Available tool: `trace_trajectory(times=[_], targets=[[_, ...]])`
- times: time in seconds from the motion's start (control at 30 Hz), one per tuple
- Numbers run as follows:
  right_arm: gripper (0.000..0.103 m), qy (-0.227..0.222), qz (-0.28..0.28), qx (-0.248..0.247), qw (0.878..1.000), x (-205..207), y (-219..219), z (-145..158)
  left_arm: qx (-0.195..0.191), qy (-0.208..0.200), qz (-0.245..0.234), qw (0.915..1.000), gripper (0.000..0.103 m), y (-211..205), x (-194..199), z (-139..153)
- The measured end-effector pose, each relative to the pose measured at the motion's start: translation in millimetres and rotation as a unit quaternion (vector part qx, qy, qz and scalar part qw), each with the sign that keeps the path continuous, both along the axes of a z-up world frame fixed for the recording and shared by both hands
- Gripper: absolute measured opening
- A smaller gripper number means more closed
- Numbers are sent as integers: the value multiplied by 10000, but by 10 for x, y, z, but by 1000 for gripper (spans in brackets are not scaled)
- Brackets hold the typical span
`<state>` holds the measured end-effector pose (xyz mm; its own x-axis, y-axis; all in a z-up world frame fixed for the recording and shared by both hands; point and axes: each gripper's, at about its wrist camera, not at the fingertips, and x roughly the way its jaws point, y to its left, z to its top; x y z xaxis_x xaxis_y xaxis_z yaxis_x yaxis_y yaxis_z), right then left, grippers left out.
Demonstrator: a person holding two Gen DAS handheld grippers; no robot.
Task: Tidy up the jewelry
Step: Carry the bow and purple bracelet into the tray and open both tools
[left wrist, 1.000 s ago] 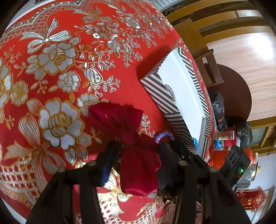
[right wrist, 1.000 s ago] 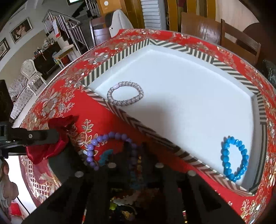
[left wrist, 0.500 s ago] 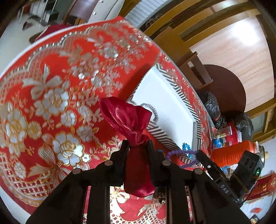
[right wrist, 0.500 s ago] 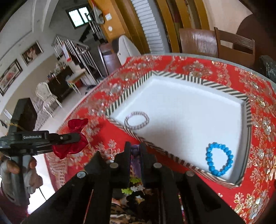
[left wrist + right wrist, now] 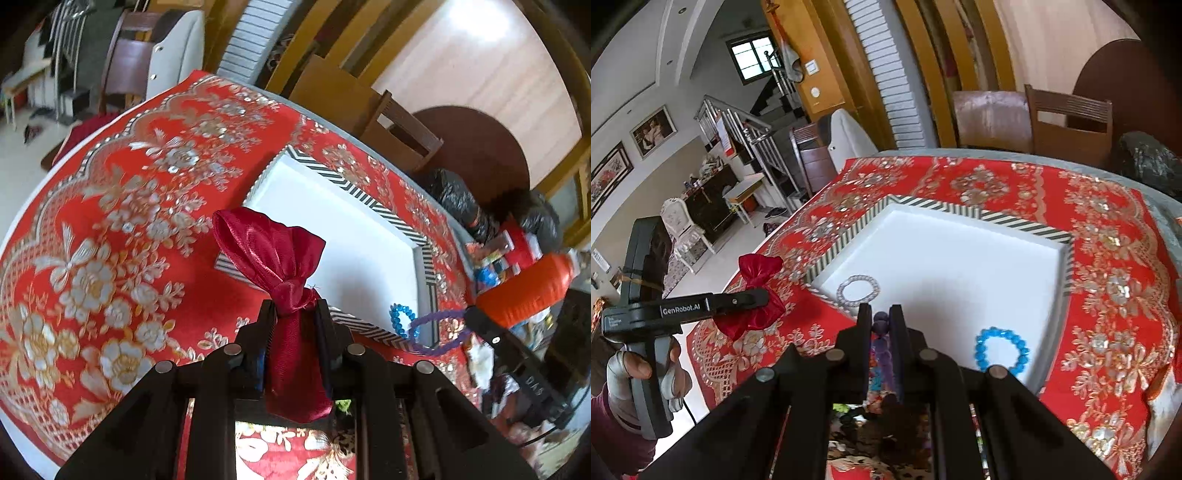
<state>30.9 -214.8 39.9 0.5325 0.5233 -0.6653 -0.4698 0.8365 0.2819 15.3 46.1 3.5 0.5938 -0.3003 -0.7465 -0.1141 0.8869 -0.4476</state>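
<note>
- Two views, left wrist first: the left gripper [image 5: 293, 314] pinches a dark red satin pouch [image 5: 273, 254] at its tied neck, jaws narrowed on the cloth, the gathered mouth fanning out above them and the body hanging below, clear of the red floral tablecloth [image 5: 110, 221].
- Beyond the pouch lies the white tray [image 5: 354, 254] with its striped rim; a blue bead bracelet [image 5: 400, 317] rests at its near right corner. At the far right the right gripper [image 5: 476, 321] carries a purple bead bracelet [image 5: 436, 332] as a loop in the air.
- Right wrist view: the right gripper [image 5: 880, 317] is fully closed on the purple bead bracelet [image 5: 881, 321], held above the tray's near rim. In the tray [image 5: 979, 258] sit a pale bead bracelet [image 5: 857, 290] at near left and the blue bead bracelet [image 5: 1001, 350] at near right.
- At the left the left gripper [image 5: 764, 297] holds the pouch [image 5: 755, 299] off the cloth.
- Judged step: both items lifted, carry under way. Next, probably lower the purple bracelet onto bare tray floor between the two others, then release.
</note>
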Motion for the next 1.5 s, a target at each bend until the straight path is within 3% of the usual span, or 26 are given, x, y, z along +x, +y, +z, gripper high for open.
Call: trace_trajectory(times=[0.43,0.63,1.07,1.43,1.5], targets=[[10,70,-303,-136,9994,278,-125,-13,1145,-330,-218,9926,32,-291,385,76],[10,172,-300,-178,9992,432,-16,-91,1484,-435,-280,9876,32,-339,585,69],[10,423,-251,-294,9984,782,232,-351,1102,-74,-561,9923,32,-318,1120,-135],[10,795,-1073,-767,9881,1142,-215,-826,1046,242,-677,9919,32,-378,1392,-508],[10,848,-1140,-900,9858,1121,-267,-899,959,254,-650,9929,40,-348,1406,-543]])
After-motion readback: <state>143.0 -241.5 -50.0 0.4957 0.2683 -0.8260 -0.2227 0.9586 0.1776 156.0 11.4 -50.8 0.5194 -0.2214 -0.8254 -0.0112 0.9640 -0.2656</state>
